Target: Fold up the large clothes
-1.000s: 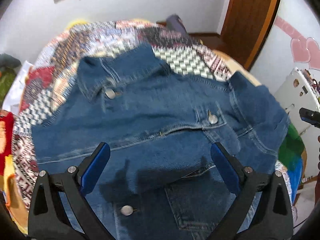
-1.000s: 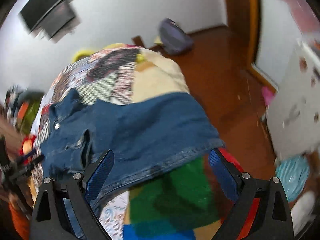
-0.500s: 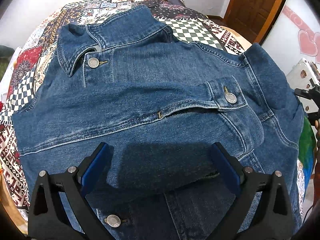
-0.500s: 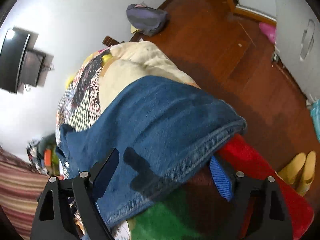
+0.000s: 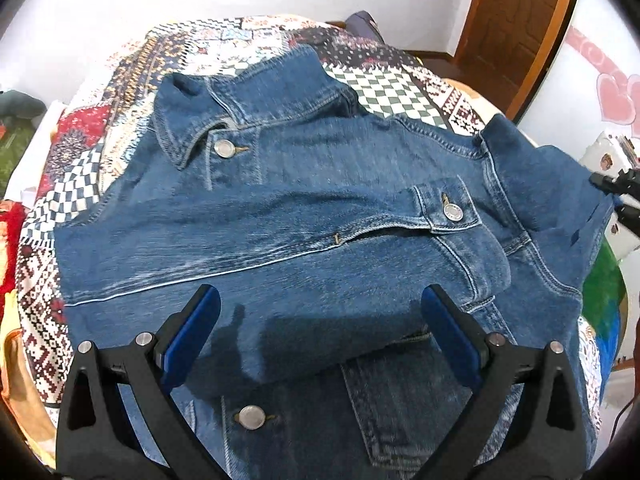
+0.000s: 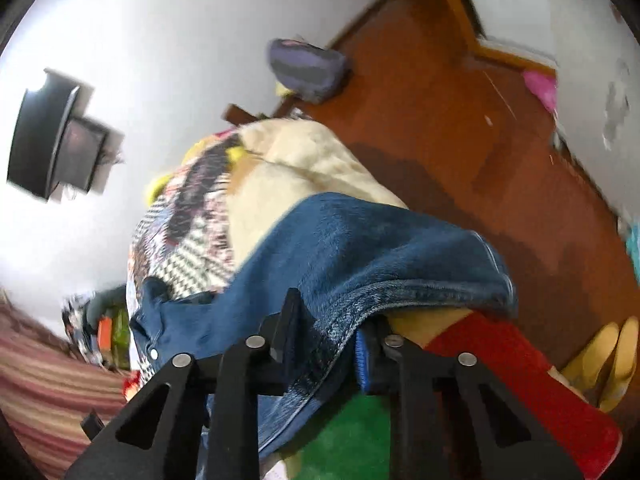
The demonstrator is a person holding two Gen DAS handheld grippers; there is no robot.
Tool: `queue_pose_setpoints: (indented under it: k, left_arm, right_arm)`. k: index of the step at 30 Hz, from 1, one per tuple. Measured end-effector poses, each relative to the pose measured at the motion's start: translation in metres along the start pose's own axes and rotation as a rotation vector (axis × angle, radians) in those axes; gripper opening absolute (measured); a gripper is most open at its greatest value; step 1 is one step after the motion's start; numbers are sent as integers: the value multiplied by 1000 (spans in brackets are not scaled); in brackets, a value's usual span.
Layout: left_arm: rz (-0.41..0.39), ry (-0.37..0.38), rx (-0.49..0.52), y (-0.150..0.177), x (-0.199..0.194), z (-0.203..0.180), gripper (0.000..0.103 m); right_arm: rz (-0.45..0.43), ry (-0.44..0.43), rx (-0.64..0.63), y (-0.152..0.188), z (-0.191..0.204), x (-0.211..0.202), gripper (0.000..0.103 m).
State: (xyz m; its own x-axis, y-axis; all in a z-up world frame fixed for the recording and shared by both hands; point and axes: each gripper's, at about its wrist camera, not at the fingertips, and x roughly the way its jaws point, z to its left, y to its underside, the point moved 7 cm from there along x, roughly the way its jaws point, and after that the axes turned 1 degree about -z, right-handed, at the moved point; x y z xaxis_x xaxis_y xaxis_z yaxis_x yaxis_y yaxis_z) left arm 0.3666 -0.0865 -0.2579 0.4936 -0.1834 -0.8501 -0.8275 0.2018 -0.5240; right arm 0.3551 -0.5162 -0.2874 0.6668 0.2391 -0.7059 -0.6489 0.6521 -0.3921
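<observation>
A blue denim jacket (image 5: 320, 208) lies front up on a patchwork quilt (image 5: 80, 160), collar at the far left, one sleeve folded across its chest. My left gripper (image 5: 320, 328) is open and empty, hovering above the folded sleeve. My right gripper (image 6: 328, 336) is shut on the hem edge of the denim jacket (image 6: 360, 264) at the bed's side, the cloth pinched between the jaws. The right gripper also shows at the jacket's right edge in the left wrist view (image 5: 612, 188).
The quilt (image 6: 188, 232) covers a bed with a cream blanket (image 6: 304, 160) at its far end. A red and green blanket (image 6: 520, 368) hangs below the jacket. A wooden floor (image 6: 460, 120), a grey bag (image 6: 308, 68), yellow slippers (image 6: 612, 356) and a wooden door (image 5: 516, 20) are around.
My right gripper has closed on the jacket's hem edge; it was open around it before. My left gripper has pulled back and up from the jacket, still open.
</observation>
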Motion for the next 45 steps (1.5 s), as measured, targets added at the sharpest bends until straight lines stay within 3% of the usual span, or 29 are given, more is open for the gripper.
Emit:
queue_pose_setpoints:
  k: [4,13,17,20,26,32,37,41,45]
  left_arm:
    - [-44,-5,-8,0,-20,8,101]
    - [-173,-26,-79,1,-77,47,101]
    - [-205,-46,-113,14,-96,70,101]
    - [-215,-65,-142,29,-107,91,101]
    - [-207,-136,-190,68,-126,136,101]
    - [-168,-173,-271,103,-129,172,101]
    - [-147,-192,-284,111,-125,177,101]
    - [-155,-191,-250,101,-126,162,101]
    - [-185,-174,-190,74,-129,136,101]
  right_arm:
    - [-60,-43,-141,-4,56,-26,15]
    - [-123,-261,-399,12,228,-60,13]
    - [-87,-311,-512,45,303,-44,13]
    - [17,-336,-547,85,338,-6,13]
    - [289,-279,-600,191,352,90,13]
    - [509,-157,-740,285,328,145,14]
    - [616,-99,-784,307,309,148,14]
    - [721,-159,-767,307,300,122,14]
    - [631,-204,-812,286,297,85,14]
